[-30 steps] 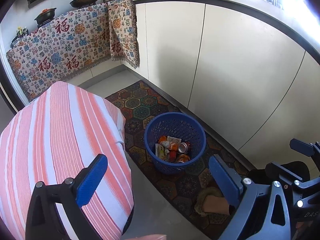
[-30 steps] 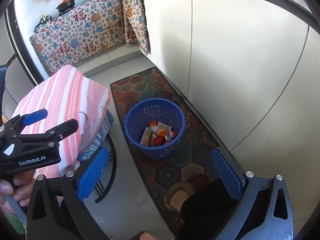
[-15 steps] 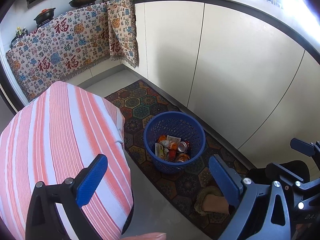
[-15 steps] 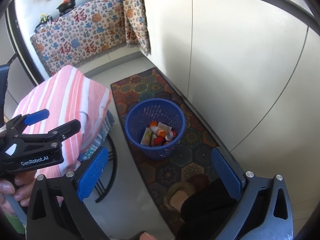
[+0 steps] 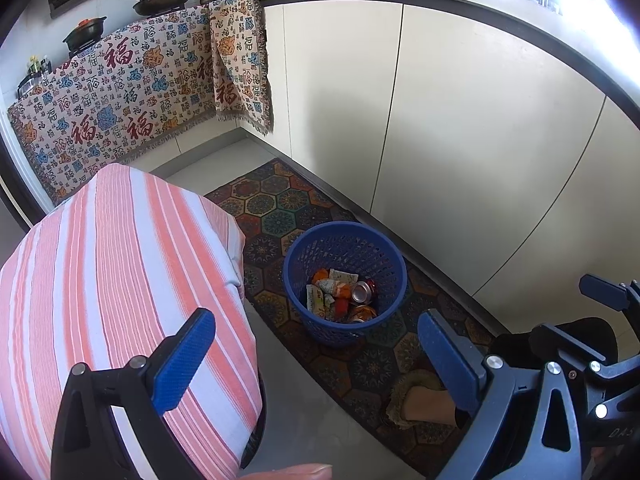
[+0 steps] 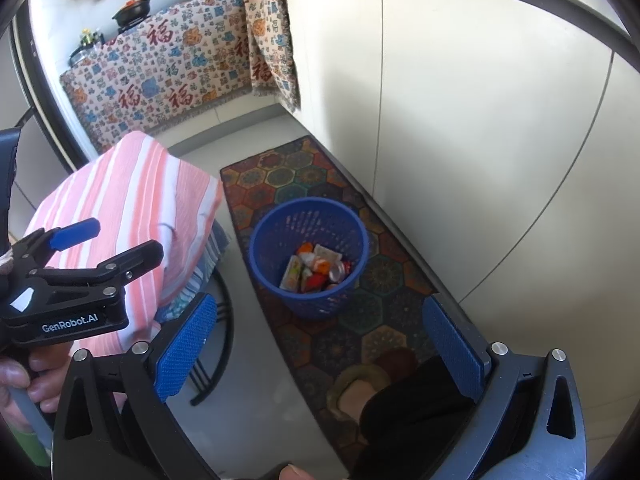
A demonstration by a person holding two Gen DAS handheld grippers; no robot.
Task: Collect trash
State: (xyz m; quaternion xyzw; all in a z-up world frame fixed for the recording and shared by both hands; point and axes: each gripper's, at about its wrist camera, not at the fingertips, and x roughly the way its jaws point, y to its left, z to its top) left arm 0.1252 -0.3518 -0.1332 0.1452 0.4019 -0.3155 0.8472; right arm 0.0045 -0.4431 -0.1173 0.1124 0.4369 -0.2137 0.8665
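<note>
Both grippers hang high above the kitchen floor with nothing in them: the left gripper [image 5: 316, 354] has its jaws spread wide and empty, and the right gripper [image 6: 320, 344] likewise stands fully open with no load. The trash [image 5: 340, 294] — crushed cans and crumpled wrappers — lies at the bottom of the blue basket [image 5: 298, 252], which stands upright on the patterned rug [image 5: 280, 200] at about 12 o'clock from both grippers, close to the cream cabinets [image 5: 460, 128] at 2 o'clock. No loose litter shows on the rug or on the bare floor around it, so the gathering looks largely done, and the sensible step is probably to check for stragglers or to take the basket itself. To do that well, one gripper should come down straight over the rim rather than across it, since a sideways knock could tip the light mesh basket and spill it. Grip the rim wall at the near side, at 6 o'clock, with one finger inside and one outside, and close firmly, for thin plastic flexes. Keep clear of the striped cloth [image 5: 120, 280] at 9 o'clock and of the person's foot [image 6: 360, 394] at 5 o'clock on the rug.
</note>
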